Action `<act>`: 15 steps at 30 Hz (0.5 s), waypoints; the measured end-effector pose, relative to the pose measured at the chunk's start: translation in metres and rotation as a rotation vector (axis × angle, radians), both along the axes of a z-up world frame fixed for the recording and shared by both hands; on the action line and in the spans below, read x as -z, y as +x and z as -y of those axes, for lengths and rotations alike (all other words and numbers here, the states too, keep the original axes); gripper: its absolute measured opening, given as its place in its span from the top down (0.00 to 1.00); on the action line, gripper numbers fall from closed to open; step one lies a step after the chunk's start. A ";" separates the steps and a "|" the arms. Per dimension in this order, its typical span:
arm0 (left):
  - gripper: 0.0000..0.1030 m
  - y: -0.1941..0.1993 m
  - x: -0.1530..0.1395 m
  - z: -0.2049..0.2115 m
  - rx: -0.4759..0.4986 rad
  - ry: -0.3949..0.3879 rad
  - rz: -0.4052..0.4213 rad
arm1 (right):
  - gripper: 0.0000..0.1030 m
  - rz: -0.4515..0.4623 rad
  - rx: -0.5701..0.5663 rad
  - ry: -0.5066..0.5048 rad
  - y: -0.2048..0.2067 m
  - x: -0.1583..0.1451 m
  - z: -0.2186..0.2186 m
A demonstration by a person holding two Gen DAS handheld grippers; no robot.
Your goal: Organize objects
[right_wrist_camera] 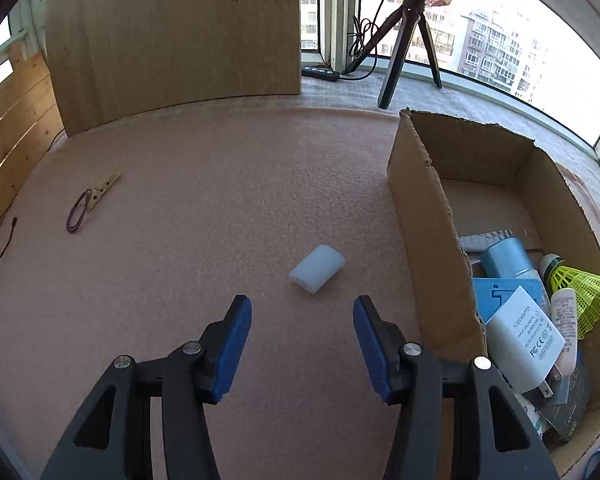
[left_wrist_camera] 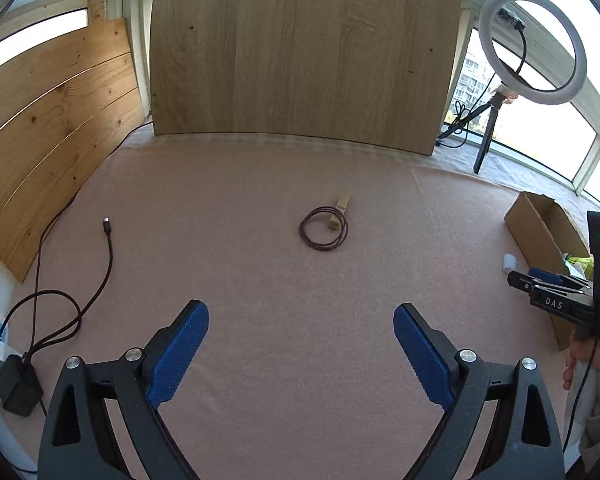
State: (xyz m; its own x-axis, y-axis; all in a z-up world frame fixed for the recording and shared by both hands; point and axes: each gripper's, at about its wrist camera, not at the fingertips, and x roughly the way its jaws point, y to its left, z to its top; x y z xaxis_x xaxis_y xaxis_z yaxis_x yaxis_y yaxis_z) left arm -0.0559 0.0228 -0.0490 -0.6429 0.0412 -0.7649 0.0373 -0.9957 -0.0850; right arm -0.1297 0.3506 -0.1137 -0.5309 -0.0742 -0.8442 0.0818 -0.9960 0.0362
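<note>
Left tongs (left_wrist_camera: 301, 322) spread wide, empty, above pink tabletop (left_wrist_camera: 260, 280); right tongs (right_wrist_camera: 302, 312) part-spread, empty, near white foam roll (right_wrist_camera: 317, 268).

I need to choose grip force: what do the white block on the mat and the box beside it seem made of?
White block: likely soft foam or wax-like plastic; matte, slightly translucent, with rounded edges. Box: corrugated cardboard, plain brown and matte, with a ragged torn rim.

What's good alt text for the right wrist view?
Open right gripper above a pink cloth, its fingers short of a white roll. A cardboard box of odds and ends sits right.
</note>
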 end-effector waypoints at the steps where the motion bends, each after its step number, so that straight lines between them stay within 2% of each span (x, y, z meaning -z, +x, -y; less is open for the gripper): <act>1: 0.06 0.004 0.002 0.005 -0.006 -0.004 0.004 | 0.53 0.001 -0.002 -0.002 -0.004 0.001 0.000; 4: 0.06 0.007 0.014 0.014 -0.022 0.001 0.031 | 0.53 -0.021 -0.020 0.032 -0.015 0.000 0.007; 5: 0.06 0.003 0.020 0.014 -0.023 0.003 0.038 | 0.56 -0.014 -0.015 0.027 -0.018 0.002 0.006; 6: 0.06 0.000 0.026 0.011 -0.019 -0.003 0.049 | 0.75 -0.006 -0.008 0.007 -0.023 0.005 0.004; 7: 0.06 -0.004 0.031 0.010 -0.016 -0.008 0.056 | 0.85 -0.005 0.009 0.006 -0.024 0.006 0.001; 9: 0.06 -0.016 0.040 0.006 -0.014 0.013 0.053 | 0.89 -0.019 0.015 0.000 -0.023 0.005 -0.003; 15: 0.06 -0.078 0.066 -0.018 -0.011 0.074 0.069 | 0.90 -0.003 -0.042 -0.012 -0.006 0.005 0.002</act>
